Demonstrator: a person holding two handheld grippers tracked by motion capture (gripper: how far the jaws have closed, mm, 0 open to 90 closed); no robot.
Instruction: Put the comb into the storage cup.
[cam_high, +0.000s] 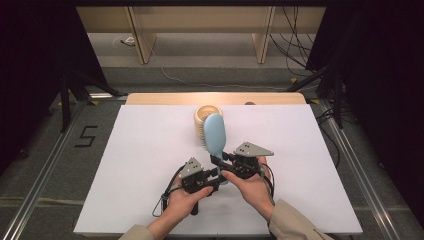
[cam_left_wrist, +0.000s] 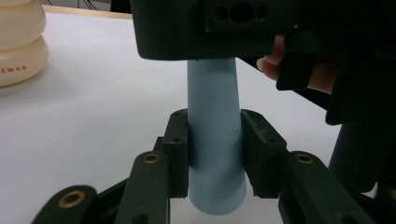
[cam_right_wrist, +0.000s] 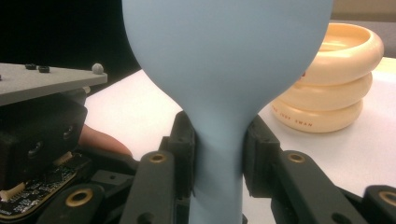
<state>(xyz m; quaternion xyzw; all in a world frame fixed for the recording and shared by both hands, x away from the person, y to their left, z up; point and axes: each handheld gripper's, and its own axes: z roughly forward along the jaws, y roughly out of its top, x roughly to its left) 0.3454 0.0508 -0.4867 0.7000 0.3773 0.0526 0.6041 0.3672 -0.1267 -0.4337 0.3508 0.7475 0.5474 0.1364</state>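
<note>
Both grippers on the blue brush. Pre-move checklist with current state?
1. Left gripper shut on the handle end of the blue brush: ok, pads press both sides.
2. Right gripper shut on the brush neck, just below the head: ok.
3. Brush end lifted off the white table: cannot tell.
4. Brush head apart from the cream ringed holder: cannot tell; in the high view they overlap.
5. Holder upright, opening up: ok.
6. Cables free of the jaws: ok, they trail back near the hands.
</note>
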